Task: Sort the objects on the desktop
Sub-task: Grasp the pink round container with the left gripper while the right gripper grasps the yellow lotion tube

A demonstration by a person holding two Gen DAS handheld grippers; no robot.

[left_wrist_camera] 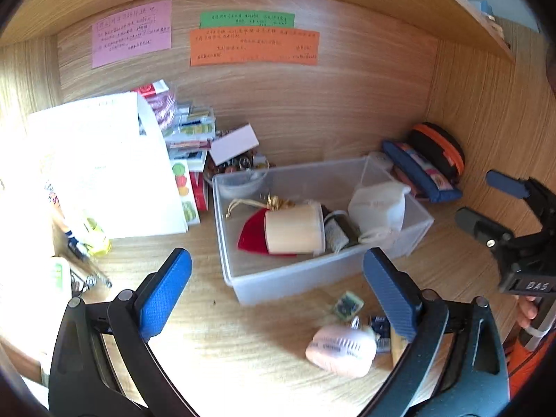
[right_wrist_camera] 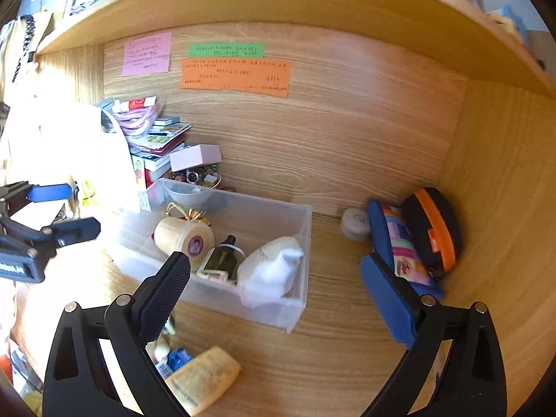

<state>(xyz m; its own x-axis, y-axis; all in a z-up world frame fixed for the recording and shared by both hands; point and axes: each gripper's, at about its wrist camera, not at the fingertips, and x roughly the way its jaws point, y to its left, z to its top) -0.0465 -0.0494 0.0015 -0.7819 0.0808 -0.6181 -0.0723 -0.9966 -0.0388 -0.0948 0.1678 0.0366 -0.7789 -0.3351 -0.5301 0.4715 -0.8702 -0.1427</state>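
left tongs [left_wrist_camera: 278, 292]: spread wide, nothing held; hovered over bare desk just short of the bin's near wall.
right tongs [right_wrist_camera: 274, 295]: also apart and empty; bin's near right corner sat between the fingers, further out.
pink pebble-shaped item [left_wrist_camera: 342, 349]: nearest loose piece, lay on the desk just inside the left tongs' right finger. Looked like smooth rigid plastic, light, probably slippery; best pinched across the narrow waist, not the rounded ends.
small packets [left_wrist_camera: 348, 305]: beside the pink item, toward the bin. Flat and light, likely awkward to pinch off the wood; edge grip judged safest.
yellow tube [right_wrist_camera: 203, 377]: under the right tongs' left finger, lay flat. Soft and squashy by the look; gentle grip mid-body.
clear bin [left_wrist_camera: 278, 283]: ahead of both tongs, translucent, thin-walled. Already held a cream jar [left_wrist_camera: 295, 229] on its side, red pouch [left_wrist_camera: 252, 232], dark glass bottle [right_wrist_camera: 224, 255] (fragile) and white soft bundle [right_wrist_camera: 274, 271].
pencil cases [right_wrist_camera: 413, 239]: beyond the right tongs' right finger, leaned in the far corner. Fabric, soft, easy to grip.
book stack [right_wrist_camera: 156, 132]: furthest, far left of the bin.
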